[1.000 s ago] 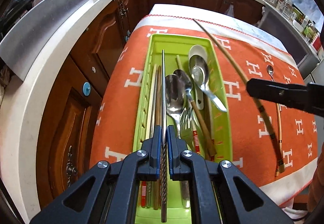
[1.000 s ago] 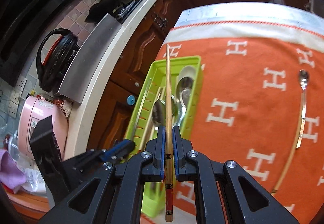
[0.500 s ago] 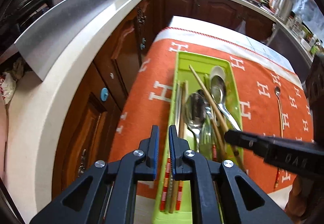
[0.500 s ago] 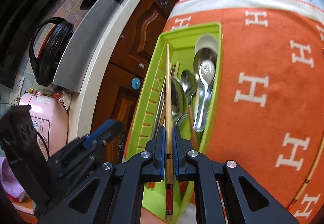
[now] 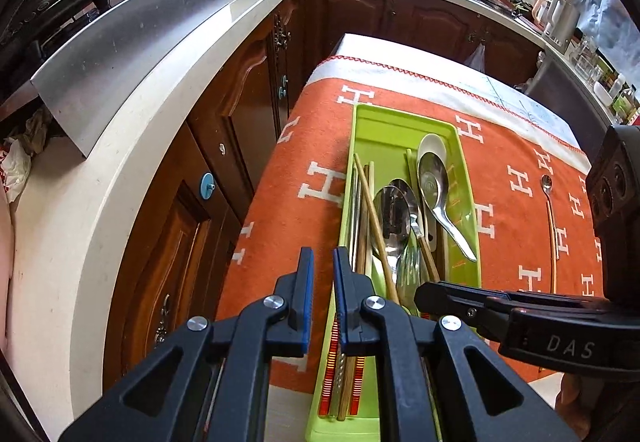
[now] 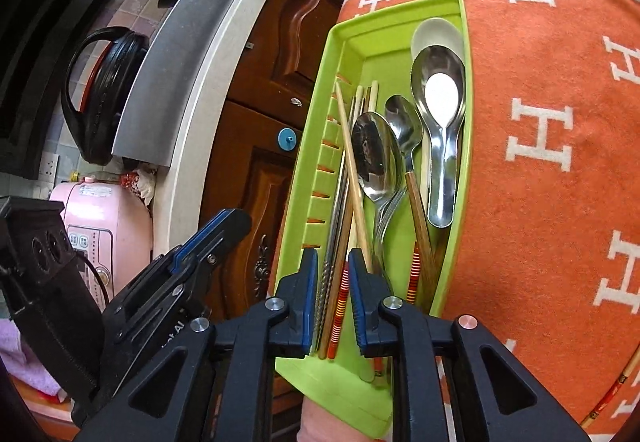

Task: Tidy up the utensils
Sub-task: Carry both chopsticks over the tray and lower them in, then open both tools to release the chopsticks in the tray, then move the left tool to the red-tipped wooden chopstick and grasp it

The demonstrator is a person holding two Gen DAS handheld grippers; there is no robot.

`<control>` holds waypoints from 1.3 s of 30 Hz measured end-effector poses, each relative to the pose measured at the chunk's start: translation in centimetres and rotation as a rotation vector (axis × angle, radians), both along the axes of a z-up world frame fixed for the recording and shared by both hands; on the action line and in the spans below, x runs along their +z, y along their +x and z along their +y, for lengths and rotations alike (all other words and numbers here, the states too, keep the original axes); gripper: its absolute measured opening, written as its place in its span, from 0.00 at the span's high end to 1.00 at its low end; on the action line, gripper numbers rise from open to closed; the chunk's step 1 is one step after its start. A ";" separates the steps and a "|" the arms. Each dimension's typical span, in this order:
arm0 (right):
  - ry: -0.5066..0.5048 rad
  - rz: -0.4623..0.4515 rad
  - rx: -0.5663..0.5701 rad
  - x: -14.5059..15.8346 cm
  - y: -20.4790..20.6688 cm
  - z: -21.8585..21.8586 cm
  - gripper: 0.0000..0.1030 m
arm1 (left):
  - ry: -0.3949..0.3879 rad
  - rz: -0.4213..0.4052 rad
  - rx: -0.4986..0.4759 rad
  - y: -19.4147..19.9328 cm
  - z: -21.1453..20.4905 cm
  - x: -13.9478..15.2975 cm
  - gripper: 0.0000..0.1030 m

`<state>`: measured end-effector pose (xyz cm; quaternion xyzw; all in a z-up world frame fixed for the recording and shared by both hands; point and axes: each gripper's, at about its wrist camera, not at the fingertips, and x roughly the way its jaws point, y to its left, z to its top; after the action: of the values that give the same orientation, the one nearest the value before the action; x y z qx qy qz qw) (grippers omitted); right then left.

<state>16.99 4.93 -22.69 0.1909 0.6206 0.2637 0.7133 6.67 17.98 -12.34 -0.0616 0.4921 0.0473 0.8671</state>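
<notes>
On the surface under an orange cloth (image 5: 516,146) patterned with white H letters, I see the long lime-green tray (image 6: 344,42) lying near the cloth's left edge, its slotted wall toward the wooden cabinets. Inside it I make out a big steel ladle-shaped spoon (image 6: 440,102) resting over a white spoon (image 6: 434,32), two more steel spoons beside them, a fork mostly hidden beneath, and a bundle of chopsticks along the slotted side, some with red-and-yellow striped ends. One pale wooden chopstick (image 6: 352,170) lies slantwise across the bundle, its near end beside my right gripper (image 6: 334,258). Those jaws are opening, with a gap between the blue pads; the chopstick sits in the tray, and I can see no pad pressing on it. My left gripper (image 5: 320,258) hovers over the tray's near left edge, its jaws nearly closed and holding nothing. Out on the cloth, well apart from the tray, lies a thin long-handled spoon (image 5: 550,218). On the right gripper's body I read "DAS".
</notes>
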 end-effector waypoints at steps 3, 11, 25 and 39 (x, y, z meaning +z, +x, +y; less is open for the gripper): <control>-0.018 -0.024 0.007 0.7 -0.2 -0.7 0.85 | 0.006 0.001 -0.014 0.1 -0.5 0.1 0.93; -0.090 -0.124 0.018 2.8 -1.0 -3.4 0.85 | 0.001 0.005 -0.059 0.1 -2.3 0.4 0.90; -0.201 -0.245 -0.117 6.1 -3.3 -15.9 0.85 | -0.040 0.017 -0.276 0.4 -11.4 1.1 0.85; -0.301 -0.215 -0.349 4.2 -6.4 -28.3 0.85 | -0.091 0.082 -0.465 1.7 -22.6 -2.4 0.47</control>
<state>10.54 -23.34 -18.50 0.1576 0.5312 0.0601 0.8303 8.37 -4.60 -14.77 0.0164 0.5294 -0.1736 0.8303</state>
